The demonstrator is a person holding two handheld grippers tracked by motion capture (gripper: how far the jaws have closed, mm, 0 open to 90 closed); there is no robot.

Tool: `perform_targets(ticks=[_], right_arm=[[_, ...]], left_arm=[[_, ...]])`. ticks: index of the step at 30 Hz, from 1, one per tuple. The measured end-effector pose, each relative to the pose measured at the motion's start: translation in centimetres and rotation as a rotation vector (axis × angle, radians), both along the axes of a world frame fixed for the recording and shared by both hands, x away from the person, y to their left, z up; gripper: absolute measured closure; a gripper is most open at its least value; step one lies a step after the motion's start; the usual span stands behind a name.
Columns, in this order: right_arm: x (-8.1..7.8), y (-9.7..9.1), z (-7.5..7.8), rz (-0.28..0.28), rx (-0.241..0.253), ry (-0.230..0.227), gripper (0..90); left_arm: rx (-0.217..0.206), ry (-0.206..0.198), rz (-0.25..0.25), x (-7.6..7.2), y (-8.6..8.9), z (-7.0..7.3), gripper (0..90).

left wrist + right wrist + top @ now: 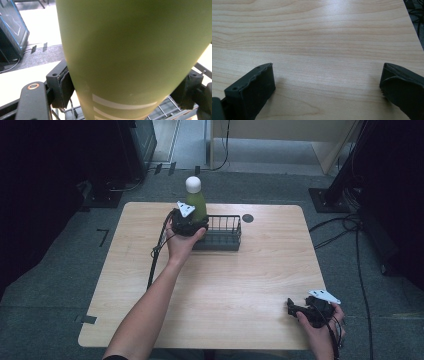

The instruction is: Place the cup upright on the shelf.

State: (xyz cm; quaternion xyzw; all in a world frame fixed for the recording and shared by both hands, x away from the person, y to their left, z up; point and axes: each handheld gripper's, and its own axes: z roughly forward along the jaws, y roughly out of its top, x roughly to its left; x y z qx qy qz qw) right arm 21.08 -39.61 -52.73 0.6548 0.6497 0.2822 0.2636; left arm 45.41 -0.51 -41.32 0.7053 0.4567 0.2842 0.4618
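A green bottle [198, 203] with a white cap stands upright at the left end of a dark wire basket [238, 227] at the table's far middle. My left gripper [195, 221] is shut on the bottle's body. In the left gripper view both pads [65, 86] press against the green bottle [132, 50], and the basket wires [163, 110] show below it. The hand and gripper hide the bottle's bottom, so I cannot tell whether it rests on the basket floor. My right gripper [292, 306] sits open and empty at the table's near right corner; its jaws stand wide apart over bare wood [312, 37].
A small dark round disc [248, 218] lies on the wooden table [240, 285] just right of the basket. The left gripper's cable [154, 256] trails down the table's left half. Cables and a stand base lie on the floor to the right.
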Motion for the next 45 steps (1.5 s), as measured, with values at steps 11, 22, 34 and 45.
perform_targets(ticks=[11,22,34,45], right_arm=[[0.00,-0.01,0.00,0.001,-0.001,0.000,0.0],[0.00,-0.01,0.01,0.001,-0.001,0.000,0.0],[0.00,0.00,0.01,0.001,-0.001,0.000,0.0],[0.00,-0.01,0.01,0.001,-0.001,0.000,0.0]], left_arm=[[-0.030,0.024,-0.026,-0.16,0.36,0.10,10.2],[-0.001,-0.006,-0.020,-0.44,0.45,-0.08,20.3],[-0.003,-0.011,-0.015,-0.56,0.43,-0.14,20.3],[-0.018,-0.011,-0.017,-0.90,0.65,-0.02,20.5]])
